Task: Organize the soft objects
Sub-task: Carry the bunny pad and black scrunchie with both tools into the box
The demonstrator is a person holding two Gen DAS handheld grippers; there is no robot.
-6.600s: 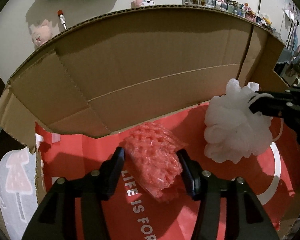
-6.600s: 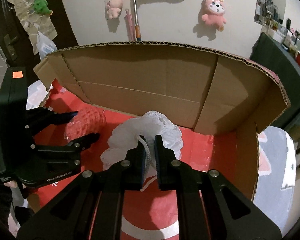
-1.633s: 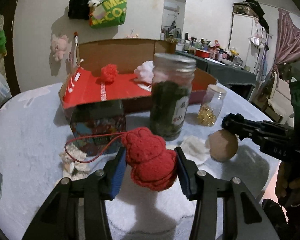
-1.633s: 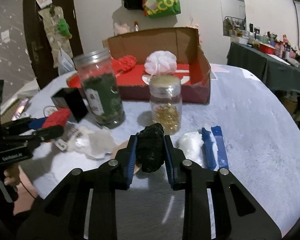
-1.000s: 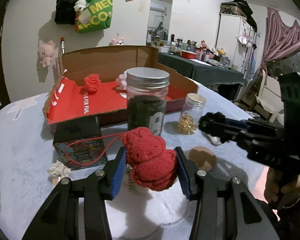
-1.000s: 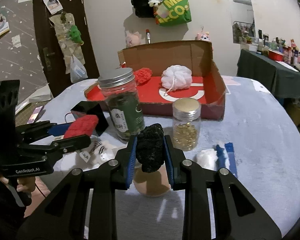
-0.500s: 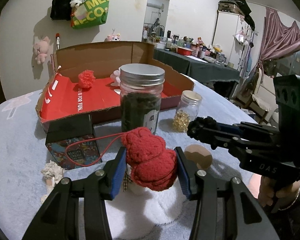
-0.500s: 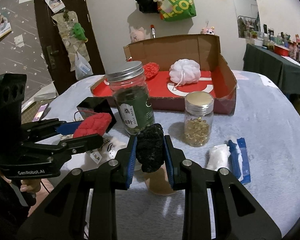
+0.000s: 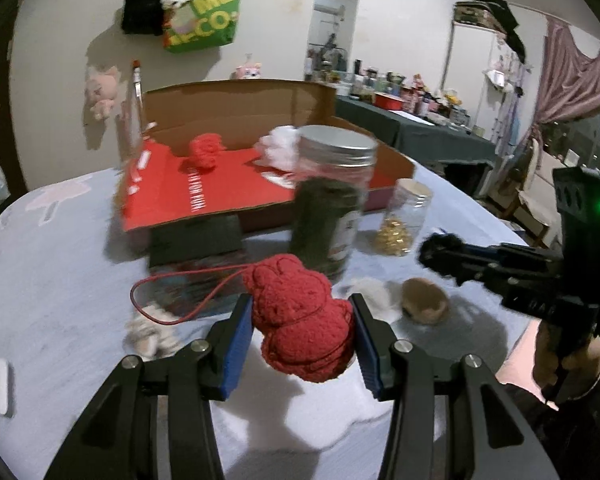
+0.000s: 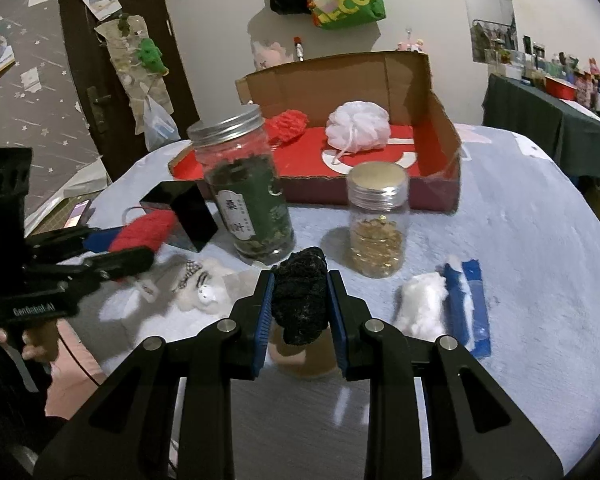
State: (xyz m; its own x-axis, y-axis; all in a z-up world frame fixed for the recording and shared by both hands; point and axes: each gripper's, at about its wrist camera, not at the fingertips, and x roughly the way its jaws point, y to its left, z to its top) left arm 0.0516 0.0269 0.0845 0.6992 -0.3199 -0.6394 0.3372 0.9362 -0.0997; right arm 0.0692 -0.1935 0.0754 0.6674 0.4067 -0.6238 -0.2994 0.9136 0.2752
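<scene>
Your left gripper (image 9: pixel 302 328) is clamped on a red knitted toy (image 9: pixel 300 320); both blue pads press its sides, and its red cord loop (image 9: pixel 168 300) hangs out to the left. In the right wrist view that same gripper (image 10: pixel 136 246) sits over the table's left edge with the toy (image 10: pixel 142 232) between its fingers.

Your right gripper (image 10: pixel 300 304) is closed narrow on a black fuzzy soft piece (image 10: pixel 302 296), pads tight on both sides. From the left wrist view it (image 9: pixel 440 252) comes in from the right edge, black tuft at the tips.

Both held items are up over the near part of the table (image 10: pixel 540 260), not in the box.

The cardboard box (image 10: pixel 440 120) sits at the table's far edge, red liner inside, tall back flap up. In it: a red mesh puff (image 10: pixel 288 124) at the back left and a white bath puff (image 10: pixel 358 126) near the middle back.

In front of the box's near wall:
- tall jar with dark green contents (image 10: pixel 244 188), metal lid
- smaller jar with golden contents (image 10: pixel 378 220), to its right
- black box (image 10: pixel 184 216), to the tall jar's left

Near table edge, on the surface:
- a tan round piece (image 10: pixel 304 356), partly hidden below your right fingers
- white fluffy bits (image 10: pixel 204 292) left of it
- a white cotton wad (image 10: pixel 422 308), touching a blue packet (image 10: pixel 468 304) on the right

Left wrist view is motion-blurred; fine detail on the jars can't be read.
</scene>
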